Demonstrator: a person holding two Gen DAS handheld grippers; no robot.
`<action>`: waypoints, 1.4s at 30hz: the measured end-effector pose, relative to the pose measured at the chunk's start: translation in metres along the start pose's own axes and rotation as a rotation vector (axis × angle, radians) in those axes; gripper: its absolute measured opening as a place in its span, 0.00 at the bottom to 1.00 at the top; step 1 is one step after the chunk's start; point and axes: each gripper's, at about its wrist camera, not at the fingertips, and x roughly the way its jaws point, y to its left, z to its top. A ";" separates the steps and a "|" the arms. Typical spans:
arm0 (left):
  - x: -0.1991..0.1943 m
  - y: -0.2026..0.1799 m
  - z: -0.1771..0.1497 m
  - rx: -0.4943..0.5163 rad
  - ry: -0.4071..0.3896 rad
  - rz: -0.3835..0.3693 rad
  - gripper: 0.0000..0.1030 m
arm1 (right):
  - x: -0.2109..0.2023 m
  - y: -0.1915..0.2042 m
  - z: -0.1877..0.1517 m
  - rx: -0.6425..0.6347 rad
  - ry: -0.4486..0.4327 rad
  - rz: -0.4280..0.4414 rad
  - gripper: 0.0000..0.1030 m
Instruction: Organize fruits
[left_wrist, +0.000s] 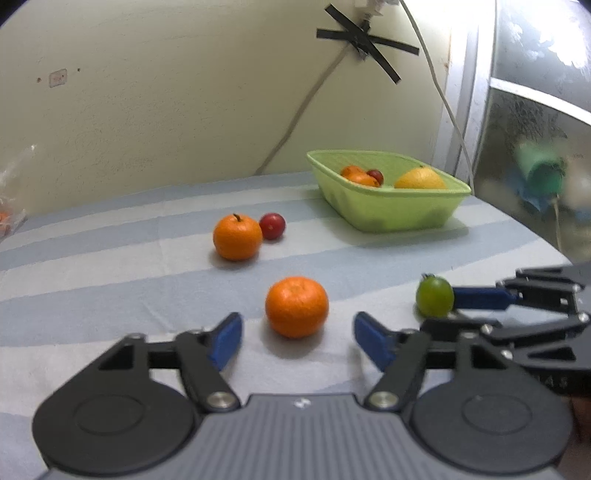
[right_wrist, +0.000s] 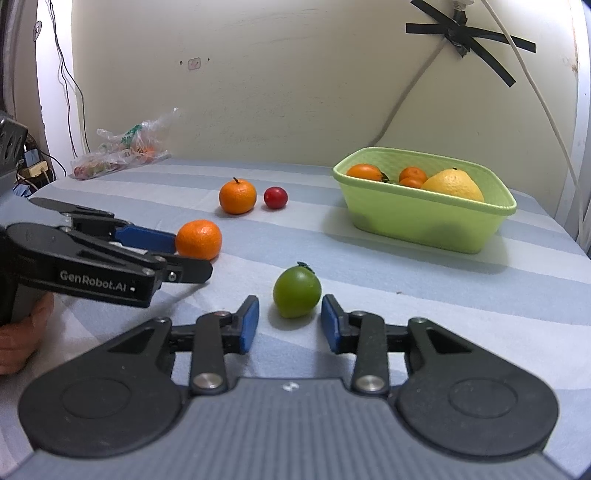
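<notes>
Both grippers stood at the pick-up step: left gripper (left_wrist: 297, 341) jaws apart around the orange (left_wrist: 296, 307), right gripper (right_wrist: 290, 325) jaws apart around the green fruit (right_wrist: 296, 292), both on the bench (right_wrist: 406, 280); next, closing and carrying to the basket (right_wrist: 424, 218)

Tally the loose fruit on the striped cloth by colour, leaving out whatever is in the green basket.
Orange: 2, the far mandarin and the near mandarin
Red: 1, the small red fruit
Green: 1, the green fruit
Total: 4
</notes>
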 end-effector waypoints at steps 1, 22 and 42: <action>0.000 -0.001 0.002 0.007 -0.011 0.005 0.71 | 0.000 0.000 0.000 0.001 0.000 0.001 0.39; 0.016 -0.015 0.052 -0.006 -0.018 -0.145 0.37 | -0.004 -0.016 0.022 0.013 -0.126 -0.032 0.28; 0.124 -0.050 0.137 -0.098 0.028 -0.257 0.55 | 0.053 -0.112 0.069 0.092 -0.238 -0.271 0.43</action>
